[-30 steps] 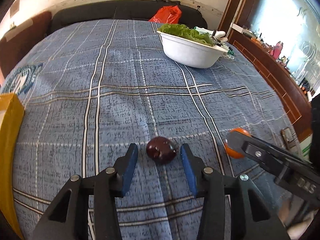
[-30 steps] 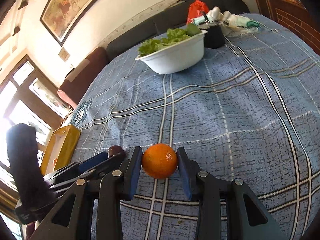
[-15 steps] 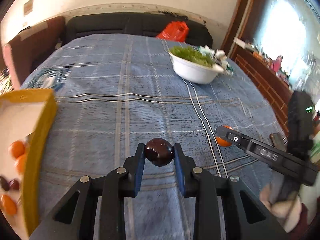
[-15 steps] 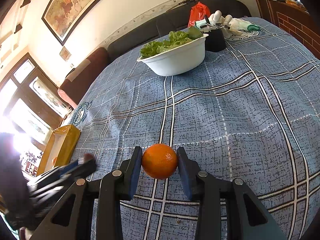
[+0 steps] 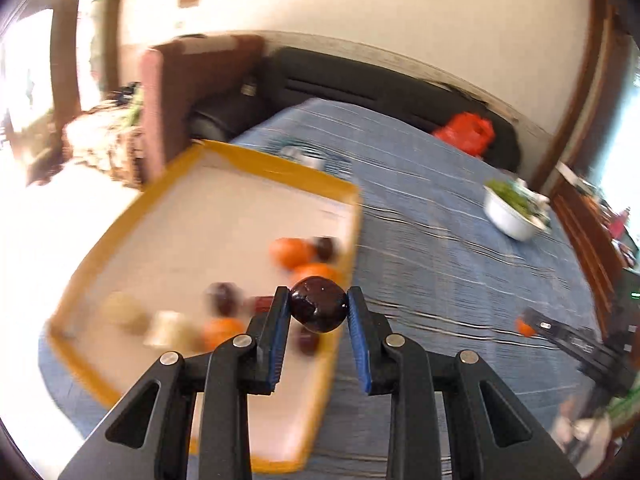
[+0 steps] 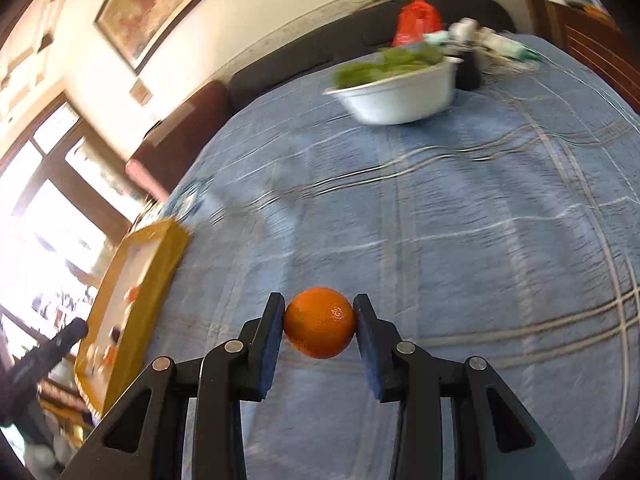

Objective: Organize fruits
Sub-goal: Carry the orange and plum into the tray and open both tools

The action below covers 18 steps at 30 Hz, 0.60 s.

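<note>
dark plum and orange, each pinched in a gripper above the blue checked cloth

the left gripper is clamped on the plum, held in the air over the near right edge of the yellow-rimmed tray, where blurred oranges, dark fruits and pale pieces lie. the right gripper is clamped on the orange, held clear of the cloth, well apart from the tray at the left. a white bowl of greens sits far back on the cloth, with a red bag beyond it by the dark sofa.
</note>
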Available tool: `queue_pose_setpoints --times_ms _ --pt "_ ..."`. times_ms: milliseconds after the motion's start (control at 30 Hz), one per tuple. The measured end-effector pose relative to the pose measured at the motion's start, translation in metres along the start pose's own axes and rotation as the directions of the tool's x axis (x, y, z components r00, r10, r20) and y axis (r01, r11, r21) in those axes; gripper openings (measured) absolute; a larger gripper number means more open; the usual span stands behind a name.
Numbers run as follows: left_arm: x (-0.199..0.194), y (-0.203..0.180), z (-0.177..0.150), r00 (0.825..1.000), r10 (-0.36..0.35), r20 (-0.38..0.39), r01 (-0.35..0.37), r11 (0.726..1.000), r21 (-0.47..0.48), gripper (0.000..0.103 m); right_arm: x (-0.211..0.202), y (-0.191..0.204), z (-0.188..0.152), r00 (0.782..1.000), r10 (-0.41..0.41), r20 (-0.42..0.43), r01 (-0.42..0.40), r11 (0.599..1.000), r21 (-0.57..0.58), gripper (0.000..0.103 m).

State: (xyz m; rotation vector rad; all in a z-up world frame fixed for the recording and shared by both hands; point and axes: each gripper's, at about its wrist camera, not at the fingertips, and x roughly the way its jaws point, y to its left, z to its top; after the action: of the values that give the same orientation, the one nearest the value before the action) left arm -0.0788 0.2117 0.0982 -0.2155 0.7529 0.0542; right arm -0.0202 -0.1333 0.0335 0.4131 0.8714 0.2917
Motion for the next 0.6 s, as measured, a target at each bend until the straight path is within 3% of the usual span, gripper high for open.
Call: queue_pose_setpoints --times_ms 233,600 --pt "-0.015 0.061 -0.006 0.994 0.107 0.029 -0.105 0.992 -0.067 0.028 0.001 0.093 -0.008 0.996 0.078 -0.036 -0.082 0.988 -0.129 0.04" --pt "-0.018 0.103 -0.01 0.987 0.155 0.034 -0.151 0.984 -0.098 0.028 0.029 0.215 -0.015 0.982 0.151 -0.116 -0.179 0.938 -0.296 0.04"
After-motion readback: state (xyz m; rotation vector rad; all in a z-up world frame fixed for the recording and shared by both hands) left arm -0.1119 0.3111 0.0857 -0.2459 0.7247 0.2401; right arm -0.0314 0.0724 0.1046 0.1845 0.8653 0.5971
